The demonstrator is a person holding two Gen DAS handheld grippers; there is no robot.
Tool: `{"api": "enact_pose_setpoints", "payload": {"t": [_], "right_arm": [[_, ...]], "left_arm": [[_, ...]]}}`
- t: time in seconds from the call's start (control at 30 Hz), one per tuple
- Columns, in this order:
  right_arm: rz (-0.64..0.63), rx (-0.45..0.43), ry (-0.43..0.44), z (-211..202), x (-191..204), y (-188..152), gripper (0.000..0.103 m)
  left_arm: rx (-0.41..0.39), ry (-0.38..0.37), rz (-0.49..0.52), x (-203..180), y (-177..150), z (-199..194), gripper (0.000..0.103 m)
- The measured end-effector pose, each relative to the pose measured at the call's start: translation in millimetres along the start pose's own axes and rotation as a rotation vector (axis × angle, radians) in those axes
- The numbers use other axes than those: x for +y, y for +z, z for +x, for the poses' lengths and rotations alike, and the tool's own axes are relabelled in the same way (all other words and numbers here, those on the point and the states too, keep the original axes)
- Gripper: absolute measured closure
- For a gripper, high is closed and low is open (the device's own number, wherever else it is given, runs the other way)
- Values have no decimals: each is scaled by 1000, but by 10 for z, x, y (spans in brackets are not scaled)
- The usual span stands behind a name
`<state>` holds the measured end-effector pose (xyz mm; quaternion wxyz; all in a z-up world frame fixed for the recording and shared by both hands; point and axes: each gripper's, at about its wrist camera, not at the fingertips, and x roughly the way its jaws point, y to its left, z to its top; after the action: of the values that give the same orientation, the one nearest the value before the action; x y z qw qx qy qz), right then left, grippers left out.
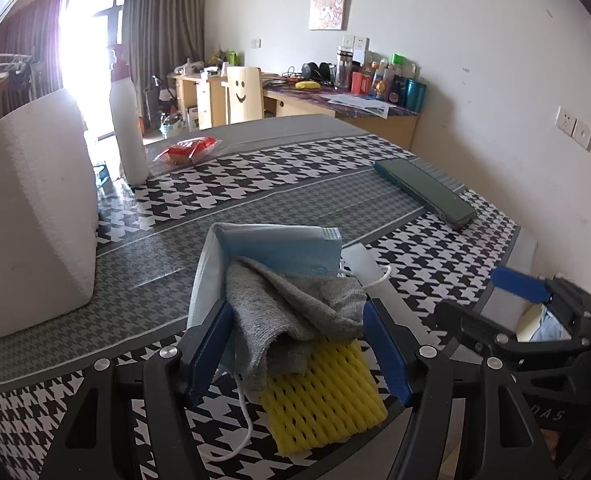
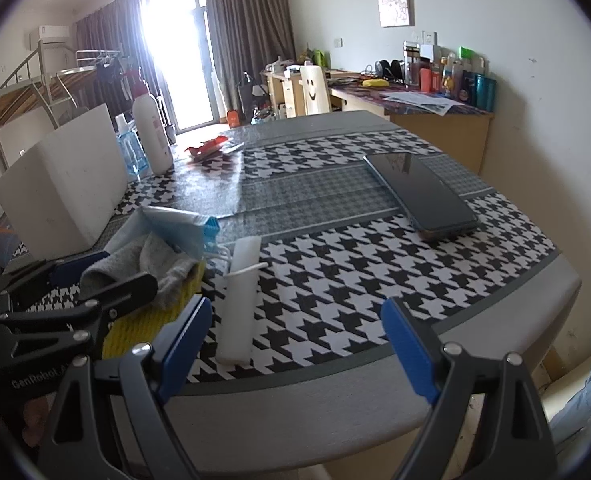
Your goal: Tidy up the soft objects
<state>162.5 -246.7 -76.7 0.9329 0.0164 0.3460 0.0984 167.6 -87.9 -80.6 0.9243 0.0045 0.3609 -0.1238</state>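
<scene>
Left wrist view: a grey sock point(image 1: 291, 312) is seen draped over a yellow foam net sleeve point(image 1: 323, 396), its long axis running away from the camera toward a folded blue face mask point(image 1: 271, 252) that is propped upright behind it. The left gripper point(image 1: 297, 344) is set astride this pile with its blue pads point(image 1: 211, 348) at either side of the sock; whether the pads press the cloth cannot be told. Just right of the sock, a white foam stick point(image 2: 239, 300) is laid lengthwise, pointing away. The right gripper point(image 2: 295, 352) is held wide apart with nothing between its fingers, right of the sock, above the near table edge point(image 2: 295, 404). Left of the sock a white foam block point(image 1: 35, 216) is stood close by. Beyond the sock, open houndstooth tablecloth is seen; a dark phone point(image 1: 423, 190) is lying far right, and a white bottle point(image 1: 127, 136) and red wrapper point(image 1: 187, 150) far left.
</scene>
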Motion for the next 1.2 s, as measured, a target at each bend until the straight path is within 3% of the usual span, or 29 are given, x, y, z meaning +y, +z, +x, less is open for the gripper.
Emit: {"api": "enact_pose_setpoints", "payload": {"t": [0.27, 0.6, 0.77, 0.97, 1.03, 1.2], "right_arm": [[-10, 20, 14, 38, -20, -31, 13], [-34, 51, 33, 110, 46, -55, 13], [-61, 70, 44, 135, 123, -76, 28], [-95, 90, 50, 174, 223, -105, 39], [-108, 113, 41, 218, 260, -119, 49], [-122, 123, 47, 221, 288, -101, 59]], "left_arm": [[38, 36, -37, 86, -14, 114, 58], [37, 46, -32, 95, -51, 120, 70], [22, 41, -20, 78, -47, 83, 78], [15, 40, -13, 85, -48, 59, 80], [8, 37, -3, 79, -49, 39, 80], [1, 32, -3, 80, -57, 8, 84]]}}
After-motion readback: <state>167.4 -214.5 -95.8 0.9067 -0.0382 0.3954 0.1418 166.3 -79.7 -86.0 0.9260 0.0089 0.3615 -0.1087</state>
